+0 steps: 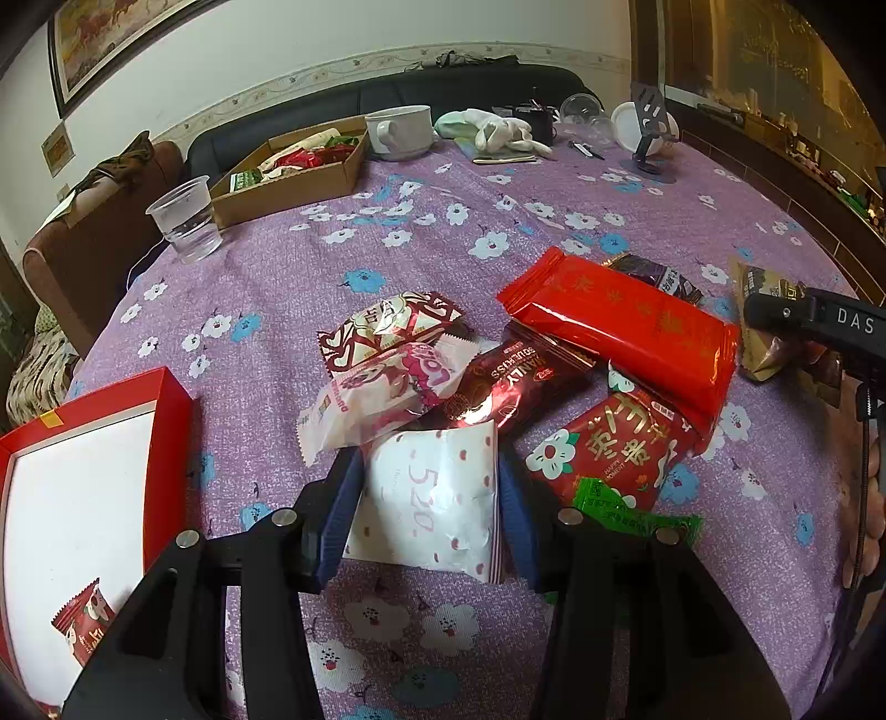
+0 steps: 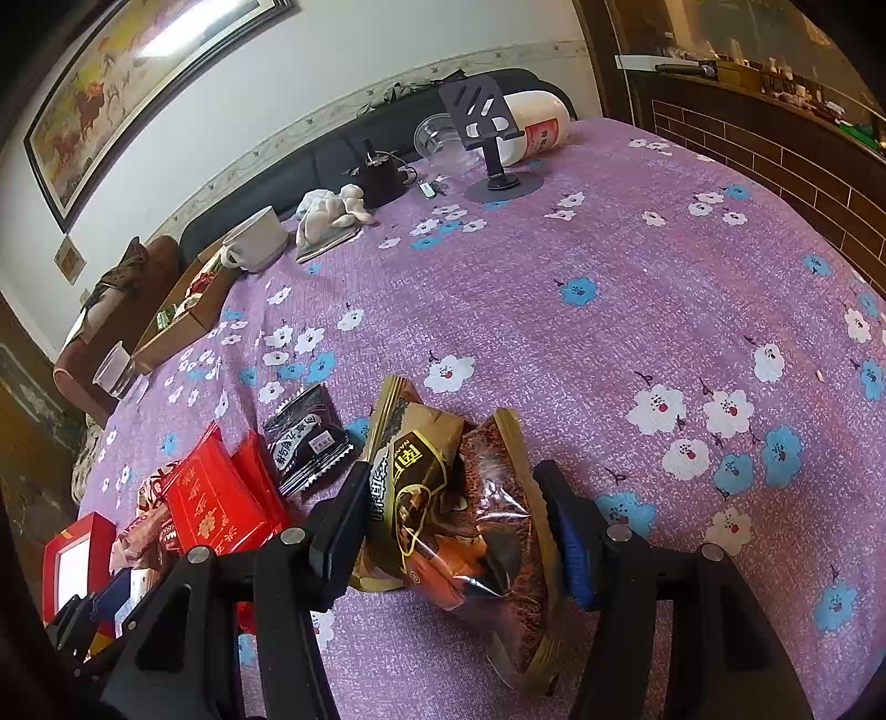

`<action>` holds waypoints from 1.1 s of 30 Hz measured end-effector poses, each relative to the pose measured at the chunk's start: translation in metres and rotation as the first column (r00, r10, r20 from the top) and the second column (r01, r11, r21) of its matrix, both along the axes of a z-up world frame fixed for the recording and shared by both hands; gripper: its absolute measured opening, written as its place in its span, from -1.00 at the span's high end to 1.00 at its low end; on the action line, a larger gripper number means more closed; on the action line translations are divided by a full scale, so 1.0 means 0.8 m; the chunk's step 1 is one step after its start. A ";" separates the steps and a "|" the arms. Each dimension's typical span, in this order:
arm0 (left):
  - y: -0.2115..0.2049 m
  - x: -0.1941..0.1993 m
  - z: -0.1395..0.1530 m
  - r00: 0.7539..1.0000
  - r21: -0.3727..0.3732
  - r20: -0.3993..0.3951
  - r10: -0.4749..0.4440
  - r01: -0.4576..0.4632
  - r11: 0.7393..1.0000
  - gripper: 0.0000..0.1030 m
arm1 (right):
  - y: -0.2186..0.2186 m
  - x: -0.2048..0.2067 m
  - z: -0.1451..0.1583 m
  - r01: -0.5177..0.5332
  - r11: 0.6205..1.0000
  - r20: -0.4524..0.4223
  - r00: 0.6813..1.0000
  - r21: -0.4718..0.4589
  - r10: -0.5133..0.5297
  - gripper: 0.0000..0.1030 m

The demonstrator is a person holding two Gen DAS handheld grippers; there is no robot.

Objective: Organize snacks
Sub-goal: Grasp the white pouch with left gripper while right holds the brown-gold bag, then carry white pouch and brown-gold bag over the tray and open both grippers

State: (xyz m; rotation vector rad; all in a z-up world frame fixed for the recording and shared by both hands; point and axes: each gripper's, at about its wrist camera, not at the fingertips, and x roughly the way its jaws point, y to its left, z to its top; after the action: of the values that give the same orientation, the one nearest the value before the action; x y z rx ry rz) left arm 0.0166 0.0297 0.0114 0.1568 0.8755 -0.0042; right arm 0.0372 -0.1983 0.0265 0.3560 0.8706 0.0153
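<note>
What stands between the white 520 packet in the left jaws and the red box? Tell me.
Nothing visible does. The white 520 packet sits between the left gripper's jaws, and the red box lies to its left. Only bare purple tablecloth shows between them. The pink snack packet lies farther back, off that line.

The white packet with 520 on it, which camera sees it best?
The left wrist view: the white packet fills the middle, between the left tongs. The right wrist view shows only a white sliver at its lower left edge.

White wall (image 1: 277, 50), framed painting (image 2: 127, 83), dark sofa (image 1: 387, 94), brick counter (image 2: 775, 149).
</note>
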 end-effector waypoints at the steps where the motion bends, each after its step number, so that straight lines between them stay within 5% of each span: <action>1: 0.000 0.000 0.000 1.000 -0.002 -0.001 0.000 0.000 1.000 0.10 | 0.000 0.000 0.000 0.000 1.000 0.000 1.000 -0.002 0.000 -0.19; 6: 0.002 0.001 0.000 1.000 -0.038 -0.006 -0.011 0.011 0.999 0.23 | 0.000 0.000 0.000 -0.009 1.000 0.005 1.000 0.000 0.009 -0.06; 12: 0.018 0.000 0.001 1.000 -0.080 -0.006 0.001 -0.001 0.997 0.63 | -0.008 -0.001 0.000 0.001 0.999 0.003 1.000 0.054 -0.002 -0.04; 23: 0.031 -0.020 0.011 1.000 -0.097 0.001 0.008 -0.008 0.995 0.69 | -0.013 -0.004 0.003 -0.025 0.983 0.014 1.000 0.184 0.023 -0.03; 33: 0.027 -0.063 0.036 0.998 -0.122 0.053 -0.043 0.049 0.991 0.68 | -0.005 -0.014 0.024 -0.093 0.968 0.117 0.991 0.232 0.067 -0.03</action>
State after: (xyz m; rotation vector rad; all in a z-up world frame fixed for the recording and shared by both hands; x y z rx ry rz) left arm -0.0338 0.0512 0.0403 0.0613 0.8191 -0.0973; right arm 0.0261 -0.2020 0.0457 0.5383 0.7760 0.2135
